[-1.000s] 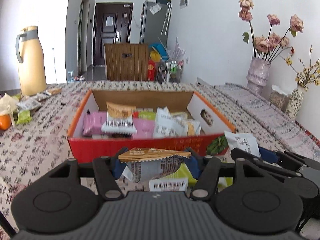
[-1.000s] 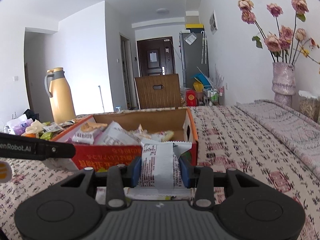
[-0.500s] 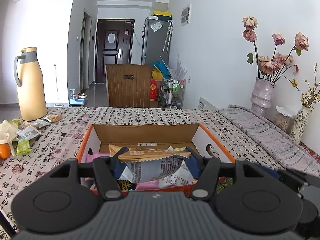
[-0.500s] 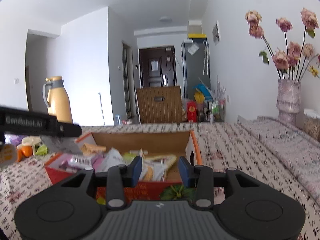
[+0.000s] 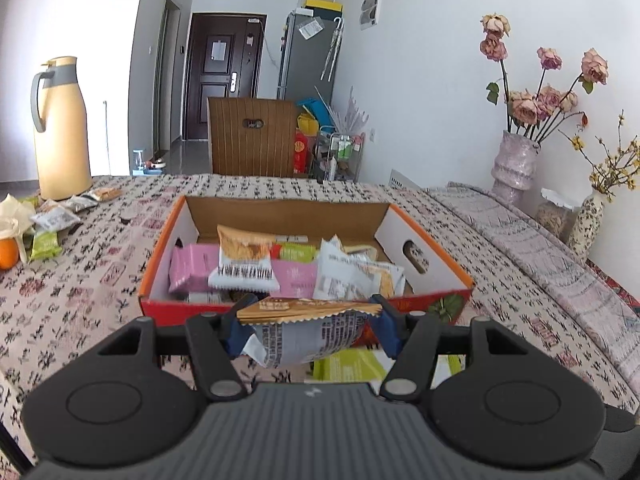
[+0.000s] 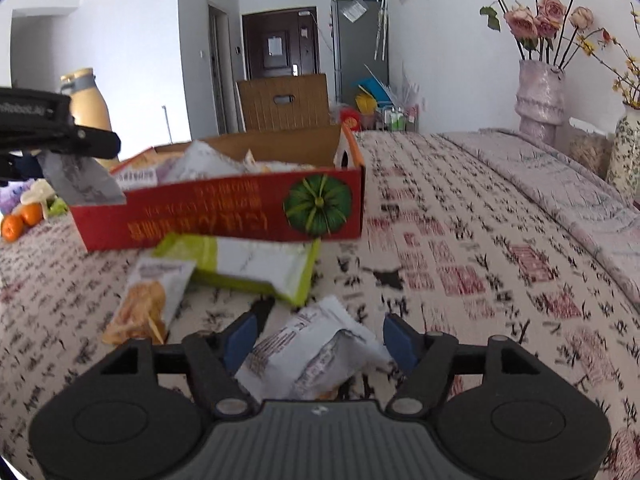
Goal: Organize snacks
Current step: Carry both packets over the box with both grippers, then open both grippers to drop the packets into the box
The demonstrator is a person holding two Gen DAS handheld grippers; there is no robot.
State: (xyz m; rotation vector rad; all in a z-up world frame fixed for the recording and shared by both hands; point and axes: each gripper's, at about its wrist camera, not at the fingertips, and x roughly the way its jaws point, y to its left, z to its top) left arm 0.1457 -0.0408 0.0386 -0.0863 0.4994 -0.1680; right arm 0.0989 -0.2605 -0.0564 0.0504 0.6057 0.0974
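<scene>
Blue pads of left tool point(image 5: 308, 326) clamp a grey packet point(image 5: 304, 340); right tool point(image 6: 320, 340) is opening around white packet point(image 6: 316, 356).

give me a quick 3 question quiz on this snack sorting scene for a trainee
1. True or false: the left gripper is clamped on a grey snack packet.
2. The white packet between the fingers of the right gripper lies: A) inside the red box, B) on the patterned tablecloth in front of the box, C) beside the flower vase.
3. Fill in: the picture printed on the red box's front wall is a green ____.

Key
1. True; its blue pads press on both sides of the packet.
2. B; the right jaws are opening, their pads clear of the packet.
3. Pumpkin.
</scene>
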